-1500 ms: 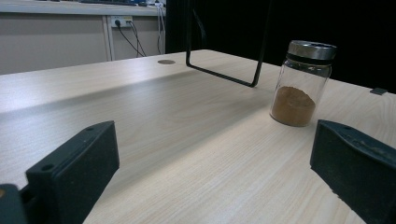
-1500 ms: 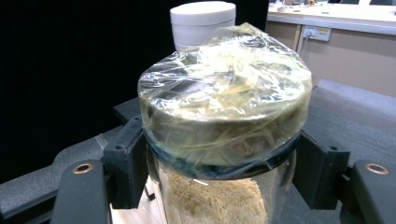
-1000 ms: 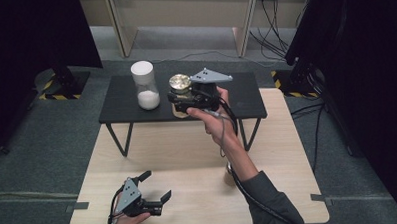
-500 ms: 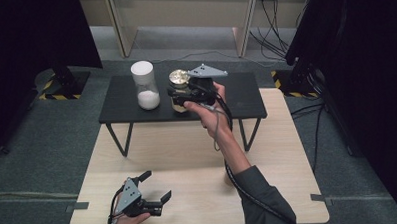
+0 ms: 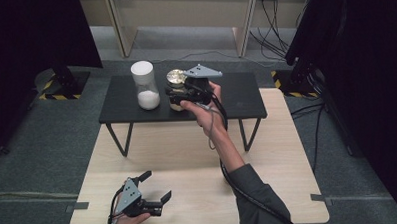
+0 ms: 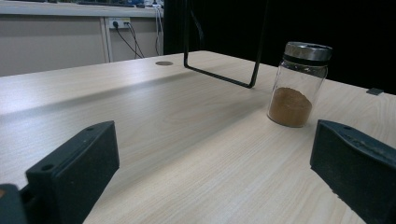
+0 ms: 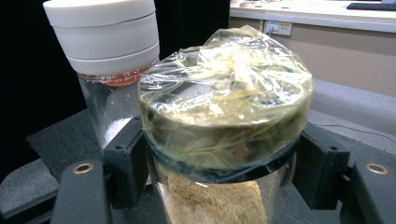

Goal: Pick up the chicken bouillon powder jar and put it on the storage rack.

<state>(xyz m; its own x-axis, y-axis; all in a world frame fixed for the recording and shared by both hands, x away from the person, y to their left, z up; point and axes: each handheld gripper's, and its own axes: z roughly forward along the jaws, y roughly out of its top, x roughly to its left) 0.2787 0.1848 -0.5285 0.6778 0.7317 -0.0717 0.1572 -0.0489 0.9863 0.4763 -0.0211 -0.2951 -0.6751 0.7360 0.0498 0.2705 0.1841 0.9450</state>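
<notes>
My right gripper is shut on a glass jar of tan granules over the low black table. In the right gripper view, the jaws of this gripper clamp the jar just under its lid, which is covered in crinkled clear film. Whether the jar's base touches the table I cannot tell. A white-lidded jar holding white powder stands close on its left, also behind it. My left gripper rests open on the wooden table's near left, jaws wide with nothing between them.
A glass jar of brown powder with a metal lid stands on the light wooden table, beside a thin black table leg. Dark curtains hang at both sides. Cables lie on the floor at the back.
My right gripper has carried the film-lidded jar a little to the left, closer to the white-lidded jar. The left gripper has stayed where it was.
</notes>
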